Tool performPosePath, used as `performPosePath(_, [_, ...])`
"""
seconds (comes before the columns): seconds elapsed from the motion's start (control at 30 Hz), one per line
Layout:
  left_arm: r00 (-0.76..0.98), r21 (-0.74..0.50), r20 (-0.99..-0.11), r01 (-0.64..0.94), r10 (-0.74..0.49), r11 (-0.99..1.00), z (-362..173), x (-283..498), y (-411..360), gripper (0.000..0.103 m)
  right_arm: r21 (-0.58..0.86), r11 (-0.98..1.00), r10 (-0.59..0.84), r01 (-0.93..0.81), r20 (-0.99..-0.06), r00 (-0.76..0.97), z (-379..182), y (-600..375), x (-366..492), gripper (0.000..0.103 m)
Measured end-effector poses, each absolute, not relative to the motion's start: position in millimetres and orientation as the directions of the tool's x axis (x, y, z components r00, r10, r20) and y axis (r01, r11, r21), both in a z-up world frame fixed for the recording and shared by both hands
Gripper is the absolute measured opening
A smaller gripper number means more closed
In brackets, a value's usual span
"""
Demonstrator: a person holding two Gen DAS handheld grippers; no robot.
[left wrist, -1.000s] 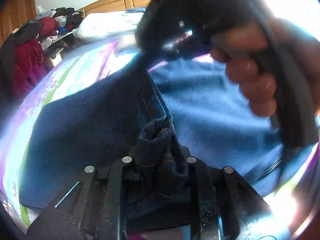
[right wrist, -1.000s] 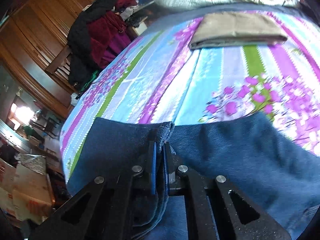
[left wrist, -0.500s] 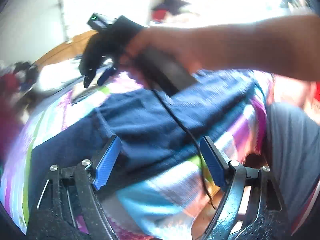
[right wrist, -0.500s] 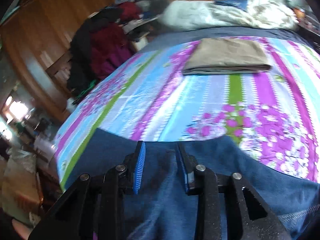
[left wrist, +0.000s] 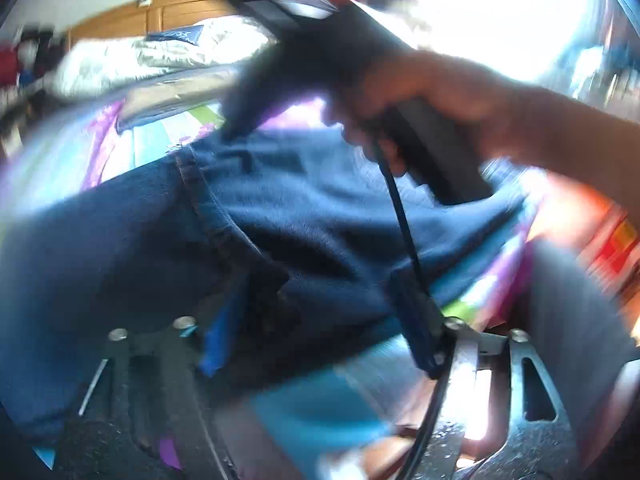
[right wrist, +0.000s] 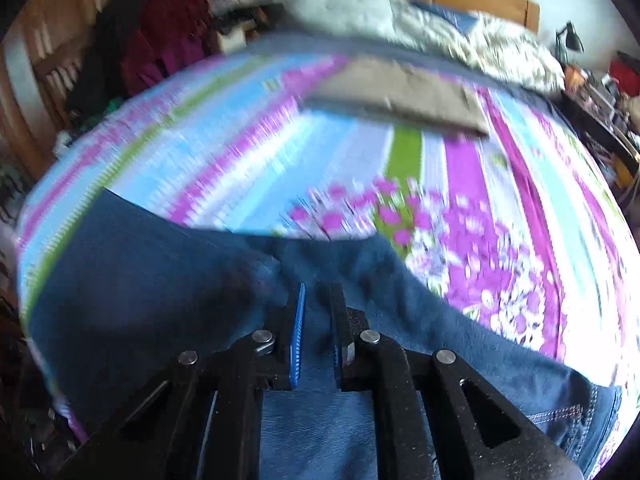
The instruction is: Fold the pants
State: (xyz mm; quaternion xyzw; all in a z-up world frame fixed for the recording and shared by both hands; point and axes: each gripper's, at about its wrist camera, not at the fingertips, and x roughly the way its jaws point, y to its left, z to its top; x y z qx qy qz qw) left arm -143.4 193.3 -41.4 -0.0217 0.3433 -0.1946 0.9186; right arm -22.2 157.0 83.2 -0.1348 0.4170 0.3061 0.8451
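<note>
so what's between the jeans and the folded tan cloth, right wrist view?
Only bare striped floral bedsheet separates the jeans from the folded tan cloth; the right wrist view shows it.

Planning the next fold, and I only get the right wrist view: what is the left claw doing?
Observer: The left claw is open, its blue pads wide apart with an edge of the dark blue denim jeans between them.
Operator: Anything crossing the jeans?
Observer: A black cable hangs from the handle of the right claw, down past the left claw's right finger.
Operator: Who holds that handle?
Observer: A bare hand grips it, above the jeans.
</note>
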Motion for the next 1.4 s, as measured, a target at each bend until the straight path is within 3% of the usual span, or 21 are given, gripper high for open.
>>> performPosePath(0.1, [0.772,-0.314,-0.542,0.179,-0.331,0.932,-17,-171,250,0.07,0.018,0.706,0.478,-0.708,-0.75,0.457,110,173,-48,0.017])
performPosePath(0.17, [0.823,-0.411,-0.518,-0.002,-0.232,0.911,-6,-189,312,0.07,0.04,0.632,0.527,-0.774,-0.754,0.392,118,196,-64,0.019])
performPosePath(0.3, [0.836,-0.402,-0.546,-0.324,0.06,0.856,0,-218,410,0.07,-0.013,0.459,0.584,-0.888,-0.749,0.313,106,252,-140,0.042])
performPosePath(0.4, [0.787,-0.394,-0.585,-0.486,0.195,0.78,-6,-238,456,0.07,-0.176,0.329,0.575,-0.928,-0.743,0.344,73,294,-218,0.043])
performPosePath(0.6, [0.729,-0.372,-0.65,-0.552,0.216,0.746,-31,-259,476,0.07,-0.518,0.12,0.514,-0.847,-0.697,0.5,0,338,-319,0.044])
performPosePath(0.67, [0.73,-0.385,-0.654,-0.548,0.199,0.743,-33,-259,475,0.07,-0.655,0.105,0.484,-0.749,-0.624,0.614,-22,344,-329,0.05])
performPosePath(0.87, [0.729,-0.401,-0.661,-0.544,0.178,0.737,-45,-252,475,0.071,-0.822,0.062,0.47,-0.566,-0.476,0.743,-51,343,-343,0.053])
performPosePath(1.17, [0.741,-0.458,-0.647,-0.564,0.177,0.687,-48,-265,482,0.072,-0.88,0.123,0.459,-0.458,-0.359,0.812,-59,360,-345,0.056])
performPosePath(1.4, [0.756,-0.48,-0.631,-0.555,0.172,0.68,-43,-265,481,0.077,-0.875,0.178,0.434,-0.451,-0.341,0.834,-47,365,-337,0.061])
